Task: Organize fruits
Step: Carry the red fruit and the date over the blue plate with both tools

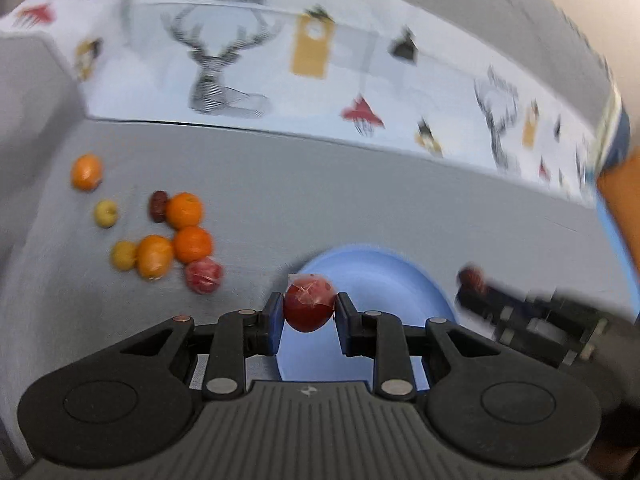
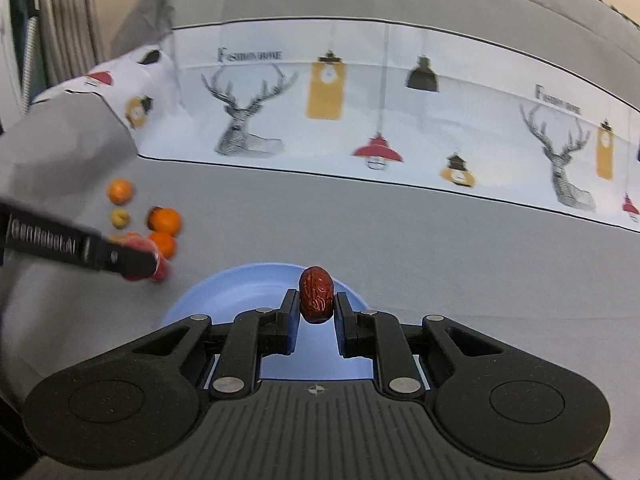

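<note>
My left gripper is shut on a red fruit in clear wrap and holds it over the near left rim of a blue plate. My right gripper is shut on a wrinkled red date above the same blue plate. A pile of fruit lies on the grey cloth to the left: several oranges, two small yellow fruits, a dark date and another wrapped red fruit. The right gripper also shows in the left wrist view, blurred.
The grey cloth covers the surface. A white cloth printed with deer and lamps lies behind it. The left gripper's body crosses the left of the right wrist view, in front of the fruit pile.
</note>
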The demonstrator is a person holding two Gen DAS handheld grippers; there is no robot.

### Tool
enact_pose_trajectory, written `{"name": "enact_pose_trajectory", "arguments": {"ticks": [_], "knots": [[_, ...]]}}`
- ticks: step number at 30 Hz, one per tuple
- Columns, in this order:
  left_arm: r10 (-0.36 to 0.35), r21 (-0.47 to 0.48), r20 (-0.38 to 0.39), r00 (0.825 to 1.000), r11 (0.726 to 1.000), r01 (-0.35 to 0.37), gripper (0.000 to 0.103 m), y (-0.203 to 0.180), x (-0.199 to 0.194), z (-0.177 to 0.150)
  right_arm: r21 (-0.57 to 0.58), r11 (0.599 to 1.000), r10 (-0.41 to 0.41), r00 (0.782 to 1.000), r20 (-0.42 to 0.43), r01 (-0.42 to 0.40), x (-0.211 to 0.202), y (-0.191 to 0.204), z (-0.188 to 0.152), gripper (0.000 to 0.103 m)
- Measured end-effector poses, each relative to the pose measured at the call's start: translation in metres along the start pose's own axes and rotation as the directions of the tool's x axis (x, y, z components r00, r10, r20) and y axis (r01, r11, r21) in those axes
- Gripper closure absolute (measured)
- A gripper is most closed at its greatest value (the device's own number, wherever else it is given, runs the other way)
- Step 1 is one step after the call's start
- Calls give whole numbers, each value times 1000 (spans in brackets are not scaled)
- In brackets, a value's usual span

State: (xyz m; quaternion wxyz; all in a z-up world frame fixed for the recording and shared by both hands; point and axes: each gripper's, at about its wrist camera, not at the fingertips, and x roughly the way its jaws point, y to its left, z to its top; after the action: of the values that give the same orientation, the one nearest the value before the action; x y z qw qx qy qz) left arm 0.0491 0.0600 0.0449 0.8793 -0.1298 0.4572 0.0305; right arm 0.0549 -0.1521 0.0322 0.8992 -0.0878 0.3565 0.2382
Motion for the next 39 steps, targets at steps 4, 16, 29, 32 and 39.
{"name": "enact_pose_trajectory", "arguments": {"ticks": [4, 16, 29, 32, 39], "knots": [[2, 82, -36, 999, 997, 1, 73, -17, 12, -8, 34, 999, -15, 1000, 5, 15, 1, -12, 1, 84], [6, 123, -20, 1000, 992, -3, 73, -22, 15, -10, 19, 1000, -13, 1000, 15, 13, -3, -16, 0, 84], [-11, 136, -6, 1000, 991, 11, 73, -26, 14, -12, 2, 1000, -16, 1000, 11, 16, -3, -14, 0, 84], [-15, 138, -5, 1000, 990, 15, 73, -26, 14, -12, 0, 1000, -15, 1000, 12, 15, -3, -14, 1, 84], [-18, 142, -4, 1000, 990, 18, 73, -26, 14, -13, -7, 1000, -20, 1000, 12, 20, -2, -12, -1, 84]]}}
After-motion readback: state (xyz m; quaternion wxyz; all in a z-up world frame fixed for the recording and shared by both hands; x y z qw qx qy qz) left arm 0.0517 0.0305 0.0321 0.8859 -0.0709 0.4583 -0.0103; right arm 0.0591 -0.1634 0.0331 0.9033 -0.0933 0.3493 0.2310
